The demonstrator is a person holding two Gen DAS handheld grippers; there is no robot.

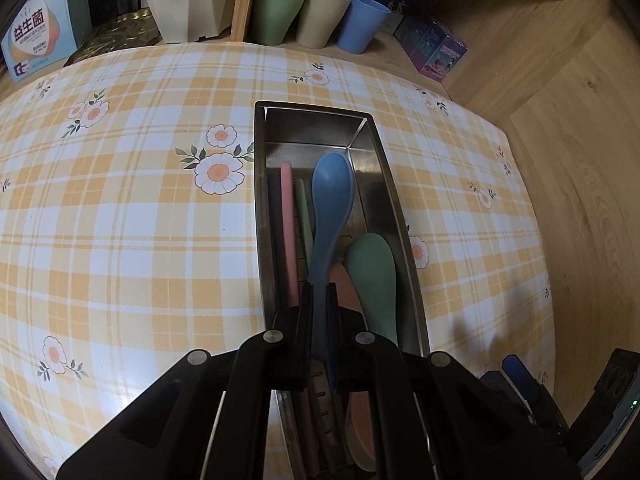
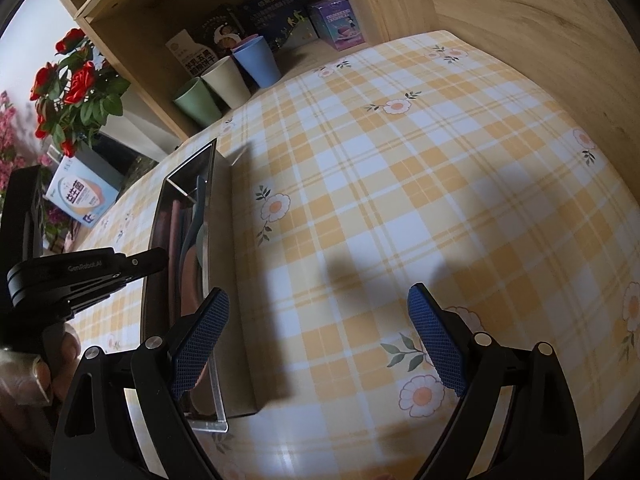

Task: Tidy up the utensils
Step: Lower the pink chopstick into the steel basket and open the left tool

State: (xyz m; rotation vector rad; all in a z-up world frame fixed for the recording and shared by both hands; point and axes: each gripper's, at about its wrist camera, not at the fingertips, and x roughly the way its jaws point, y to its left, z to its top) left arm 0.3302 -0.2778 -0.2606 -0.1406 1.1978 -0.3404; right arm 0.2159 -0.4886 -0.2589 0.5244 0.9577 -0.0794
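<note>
A long steel utensil tray (image 1: pixel 382 168) lies on the plaid tablecloth. Inside it are a pink stick (image 1: pixel 289 224), a green stick (image 1: pixel 305 216), a green spoon (image 1: pixel 372 272) and a pink spoon (image 1: pixel 358 412). My left gripper (image 1: pixel 320 286) hangs over the tray's near half, shut on the handle of a blue spoon (image 1: pixel 332 196), whose bowl points toward the tray's far end. In the right wrist view the tray (image 2: pixel 224 264) lies at the left, with the left gripper's body (image 2: pixel 80 276) above it. My right gripper (image 2: pixel 318 300) stands open over bare cloth beside the tray, nothing between its fingers.
Green (image 1: pixel 278 10), beige (image 1: pixel 322 16) and blue cups (image 1: pixel 362 24) stand at the table's back under a wooden shelf, with boxes (image 1: pixel 434 46) beside them. A wooden wall (image 1: pixel 560 160) runs along the right side. Red flowers (image 2: pixel 76 88) and a box (image 2: pixel 82 196) are at the far left.
</note>
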